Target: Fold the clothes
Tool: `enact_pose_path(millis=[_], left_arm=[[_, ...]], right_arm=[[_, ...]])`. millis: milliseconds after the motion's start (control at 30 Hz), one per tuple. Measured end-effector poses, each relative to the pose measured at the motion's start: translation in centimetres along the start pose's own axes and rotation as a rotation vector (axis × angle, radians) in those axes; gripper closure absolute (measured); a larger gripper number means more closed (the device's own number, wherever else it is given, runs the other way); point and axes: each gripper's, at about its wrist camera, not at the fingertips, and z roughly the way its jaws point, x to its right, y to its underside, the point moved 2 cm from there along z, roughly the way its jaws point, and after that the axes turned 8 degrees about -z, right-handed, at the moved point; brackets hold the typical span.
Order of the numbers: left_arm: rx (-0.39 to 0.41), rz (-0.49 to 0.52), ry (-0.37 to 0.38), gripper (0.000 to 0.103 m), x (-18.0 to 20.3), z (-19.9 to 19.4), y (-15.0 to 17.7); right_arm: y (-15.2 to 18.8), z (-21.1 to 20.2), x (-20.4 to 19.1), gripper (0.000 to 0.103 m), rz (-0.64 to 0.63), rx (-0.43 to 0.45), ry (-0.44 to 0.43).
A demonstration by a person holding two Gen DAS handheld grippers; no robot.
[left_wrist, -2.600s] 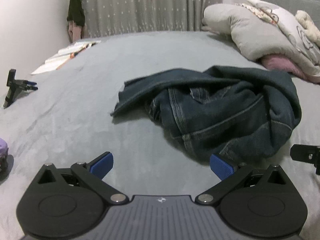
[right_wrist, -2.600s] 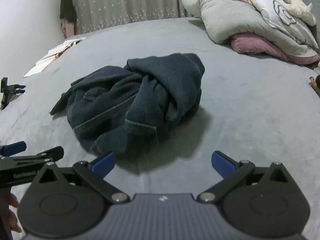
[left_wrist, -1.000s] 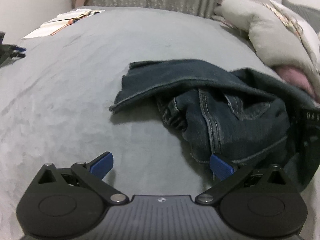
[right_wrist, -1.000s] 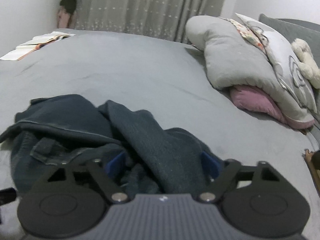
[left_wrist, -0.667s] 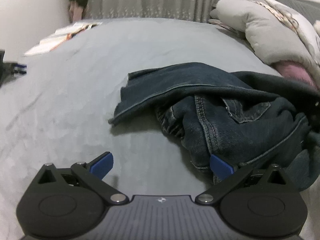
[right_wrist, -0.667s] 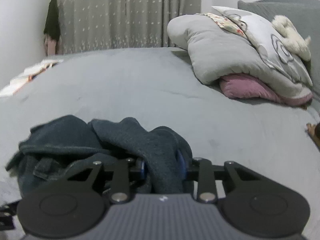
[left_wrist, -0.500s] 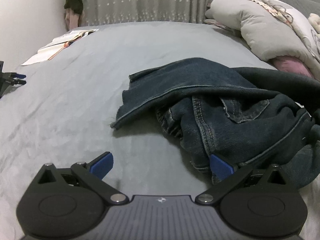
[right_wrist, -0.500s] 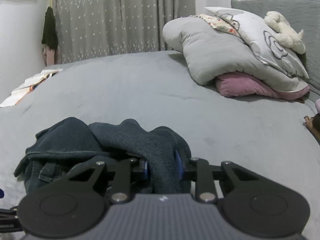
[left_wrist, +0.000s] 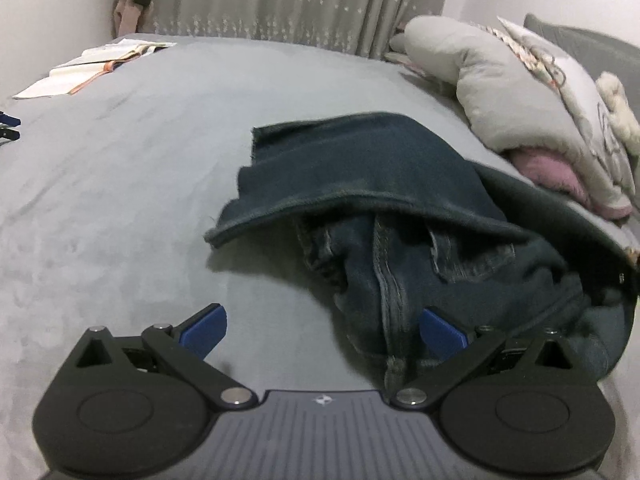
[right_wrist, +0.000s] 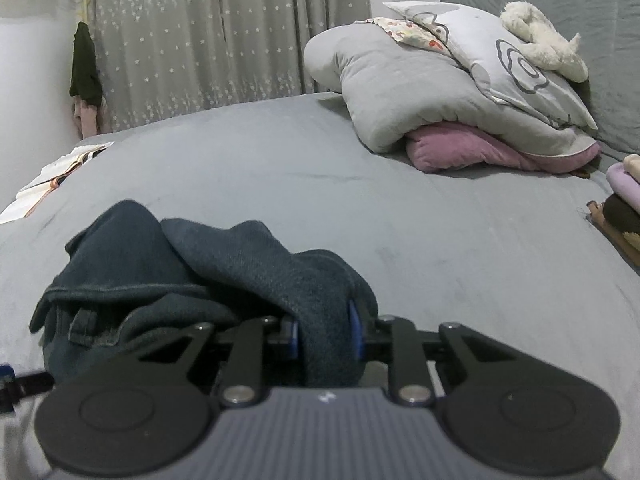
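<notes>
The dark jeans (left_wrist: 400, 208) lie crumpled on the grey bed (left_wrist: 120, 184). The right gripper (right_wrist: 323, 330) pinches a fold of the jeans between its fingers; the left gripper (left_wrist: 322, 326) hovers beside the jeans, fingers spread.

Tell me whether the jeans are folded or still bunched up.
Bunched up. The jeans lie in a crumpled heap on the bed, one leg draped over the rest, a fold clamped in the right gripper.

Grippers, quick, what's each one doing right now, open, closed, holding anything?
Left gripper: open, holding nothing, low over the bed at the near edge of the jeans.
Right gripper: closed on a fold of the jeans.
</notes>
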Motion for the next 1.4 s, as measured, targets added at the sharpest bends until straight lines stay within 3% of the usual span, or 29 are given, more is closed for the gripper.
enact_pose_path(millis=[167, 367, 567, 700, 800, 867, 933, 967, 1033, 1133, 1400], left_arm=[[0.065, -0.127, 0.055, 0.0, -1.8, 0.0, -1.4], [0.065, -0.295, 0.152, 0.0, -3.0, 1.8, -1.7], [0.118, -0.341, 0.15, 0.0, -3.9, 3.0, -0.9], [0.15, -0.388, 0.195, 0.002, -4.7, 3.6, -0.6], [0.184, -0.405, 0.228, 0.019, -5.0, 3.6, -0.5], [0.208, -0.404, 0.251, 0.037, -5.0, 3.5, -0.4], [0.228, -0.374, 0.273, 0.065, -4.5, 3.1, -0.3], [0.238, -0.359, 0.275, 0.07, -4.0, 3.0, -0.4], [0.276, -0.311, 0.255, 0.089, -3.3, 2.3, -0.4], [0.318, -0.261, 0.244, 0.098, -2.7, 1.3, -0.6], [0.364, -0.234, 0.324, 0.099, -1.6, -2.5, -1.1]], right_arm=[[1.4, -0.3, 0.1, 0.083, -0.011, -0.008, -0.008], [2.3, -0.9, 0.0, 0.083, -0.037, -0.012, -0.016], [3.5, -1.1, 0.2, 0.083, -0.058, -0.019, -0.024], [4.0, -1.3, 0.1, 0.083, -0.066, -0.02, -0.031], [4.1, -1.4, 0.2, 0.083, -0.061, -0.02, -0.035], [4.1, -1.5, 0.2, 0.082, -0.056, -0.019, -0.036], [4.1, -1.6, 0.2, 0.082, -0.05, -0.018, -0.038], [4.1, -1.7, 0.2, 0.082, -0.048, -0.018, -0.038], [4.2, -1.8, 0.3, 0.082, -0.042, -0.017, -0.04], [4.1, -2.1, 0.3, 0.081, -0.033, -0.012, -0.045], [3.3, -3.8, 0.1, 0.075, -0.002, 0.022, -0.076]])
